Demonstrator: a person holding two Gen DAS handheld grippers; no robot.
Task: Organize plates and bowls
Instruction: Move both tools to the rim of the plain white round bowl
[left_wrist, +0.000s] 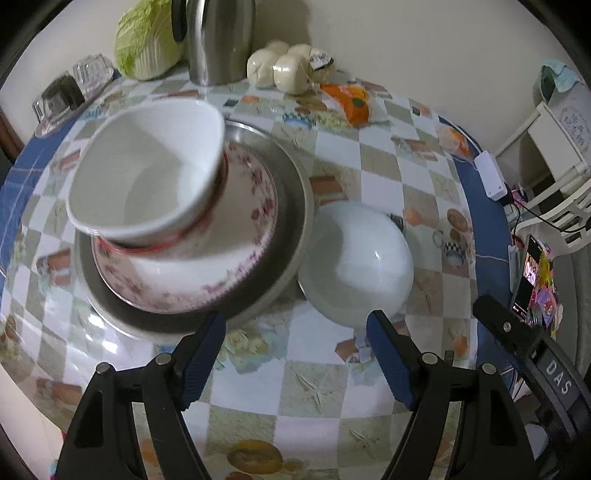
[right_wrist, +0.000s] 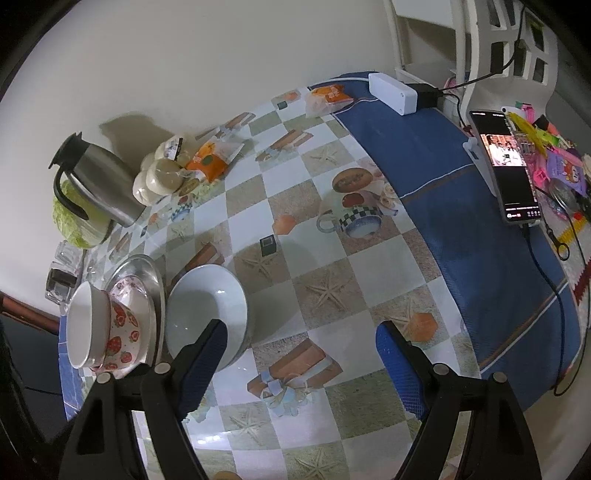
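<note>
Just beyond the open left tongs (left_wrist: 297, 325) sits the white bowl (left_wrist: 356, 264).

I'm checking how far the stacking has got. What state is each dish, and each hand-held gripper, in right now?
Plain white bowl: tilted, nested in the strawberry-patterned bowl.
Strawberry-patterned bowl: on the floral plate.
Pink floral plate: on the round metal tray.
White bowl standing alone: upright, empty, beside the tray.
Left hand-held gripper: open, empty.
Right hand-held gripper: open, empty.
</note>
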